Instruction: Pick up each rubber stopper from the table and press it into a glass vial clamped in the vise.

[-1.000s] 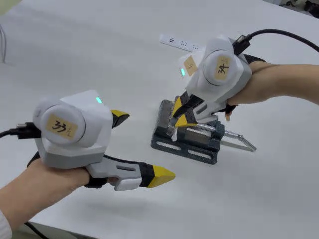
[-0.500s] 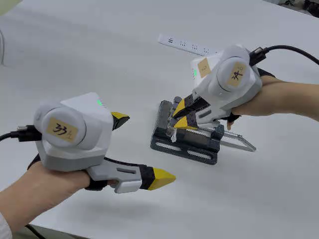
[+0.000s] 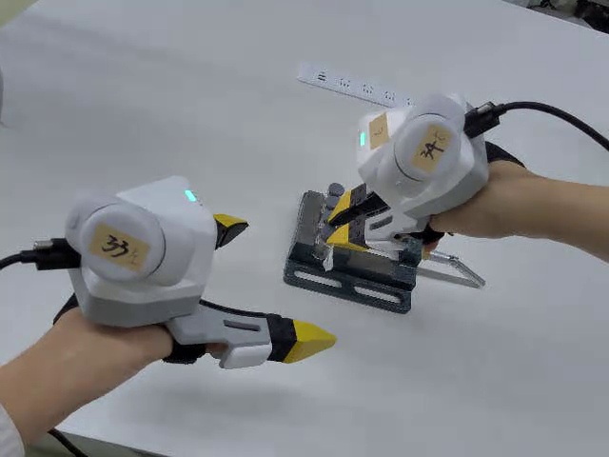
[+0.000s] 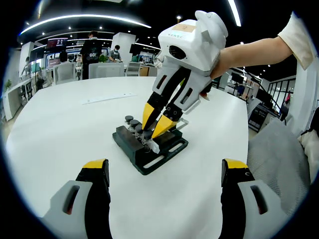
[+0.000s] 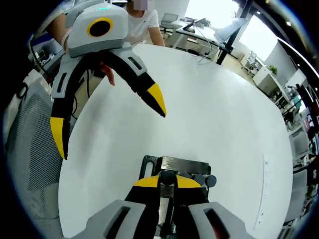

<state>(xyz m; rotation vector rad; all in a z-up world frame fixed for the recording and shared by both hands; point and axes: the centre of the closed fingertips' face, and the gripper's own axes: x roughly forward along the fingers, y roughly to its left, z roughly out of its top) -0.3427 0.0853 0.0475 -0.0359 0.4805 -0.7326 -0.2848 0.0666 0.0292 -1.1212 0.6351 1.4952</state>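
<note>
Head view: the right claw (image 3: 335, 228) is down on the vise (image 3: 347, 276), which sits on the white desk (image 3: 190, 114) well in from its edges. The claw's yellow tips are clenched on a dark rubber stopper (image 5: 167, 178) (the right gripper view shows it best, with the stopper squeezed between the two tips). That stopper sits on top of a glass vial (image 3: 327, 254) clamped at the end of the vise nearer the desk's near edge. Next along the vise, toward the far edge, stand capped vials (image 3: 333, 194) with dark tops. The left claw (image 3: 271, 281) hangs over the desk by its near edge, well apart from the vise, spread wide and grasping nothing. A white power strip (image 3: 357, 86) lies flat toward the far edge.
</note>
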